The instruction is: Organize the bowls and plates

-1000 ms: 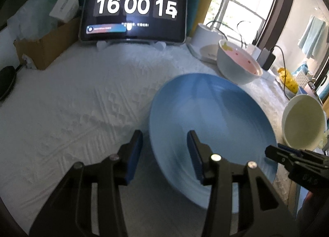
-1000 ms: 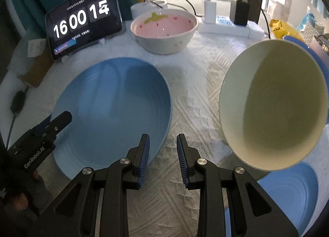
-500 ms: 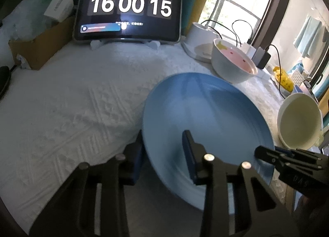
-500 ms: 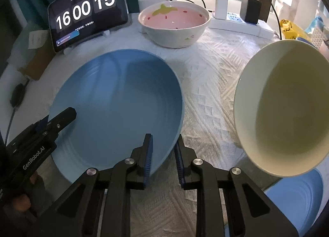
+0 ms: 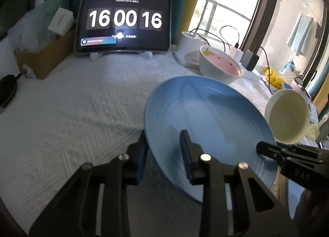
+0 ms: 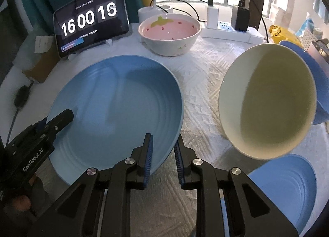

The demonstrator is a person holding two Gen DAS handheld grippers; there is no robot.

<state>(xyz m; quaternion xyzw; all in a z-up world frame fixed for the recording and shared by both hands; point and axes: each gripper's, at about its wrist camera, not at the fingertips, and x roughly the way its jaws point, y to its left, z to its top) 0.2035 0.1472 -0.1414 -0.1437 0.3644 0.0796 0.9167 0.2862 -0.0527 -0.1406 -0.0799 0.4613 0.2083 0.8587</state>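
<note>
Both grippers now straddle the rim of the big blue plate (image 6: pixel 115 109), one at each side of it. A second ago the left gripper (image 5: pixel 163 151) stood wider, with only its right finger over the plate; its jaws have just been closing, and one finger now sits under the left rim and the other on the top face, so it looks clamped on the plate. The right gripper (image 6: pixel 163 150) has also narrowed over the second, and the plate's near right edge now runs between its blue pads (image 6: pixel 149 152); the left pad lies on the top face, but whether the right pad touches the underside I cannot tell. The plate appears tilted, with its near edge off the white cloth (image 5: pixel 82 103), so I judge a two-handed lift has begun, likely toward stacking with other dishes. The left view shows its own bite on the rim and a cardboard box (image 5: pixel 43 60) at the far left, yet it catches the cream bowl (image 5: pixel 287 117) only small at the right. The right view shows far more: that cream bowl (image 6: pixel 267 103) tipped on its side against a blue bowl (image 6: pixel 314 84), a smaller blue plate (image 6: pixel 283 187) near the front right, and the pink bowl (image 6: pixel 169 33) upright behind, beside the clock tablet (image 6: pixel 90 19).
</note>
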